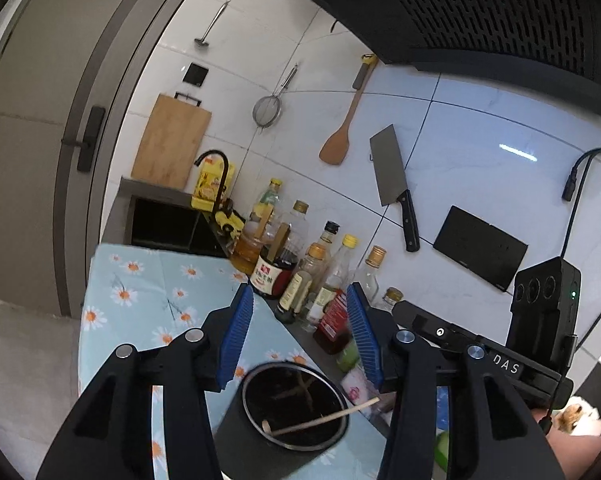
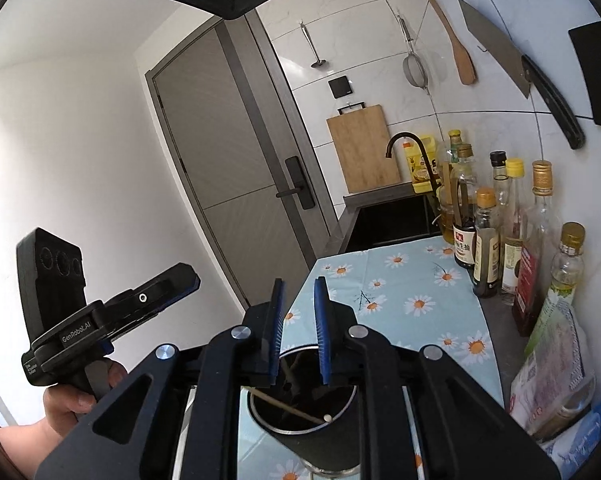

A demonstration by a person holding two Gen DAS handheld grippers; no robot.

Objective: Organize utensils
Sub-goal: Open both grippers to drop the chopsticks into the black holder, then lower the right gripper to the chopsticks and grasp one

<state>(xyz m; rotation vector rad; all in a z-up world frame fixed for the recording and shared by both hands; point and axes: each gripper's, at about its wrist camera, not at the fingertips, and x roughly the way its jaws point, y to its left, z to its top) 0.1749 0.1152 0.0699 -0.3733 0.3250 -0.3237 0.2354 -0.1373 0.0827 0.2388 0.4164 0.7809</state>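
A black round utensil holder (image 1: 260, 436) with a metal rim stands on the daisy-print cloth (image 1: 140, 292). A thin wooden chopstick (image 1: 324, 420) lies slanted across its opening. My left gripper (image 1: 300, 332) is open and empty, above and just behind the holder. In the right wrist view the holder (image 2: 320, 444) sits below my right gripper (image 2: 298, 312), with the chopstick (image 2: 288, 408) across its mouth. The right gripper's jaws are a narrow gap apart and hold nothing. The left gripper (image 2: 172, 284) shows at the left.
Several sauce and oil bottles (image 1: 300, 272) line the wall side of the counter. A cleaver (image 1: 392, 180), wooden spatula (image 1: 340, 136), strainer (image 1: 266, 110) and cutting board (image 1: 172, 140) are on the tiled wall. A sink (image 1: 168, 224) with black tap lies beyond the cloth. Food packets (image 2: 552, 368) sit at right.
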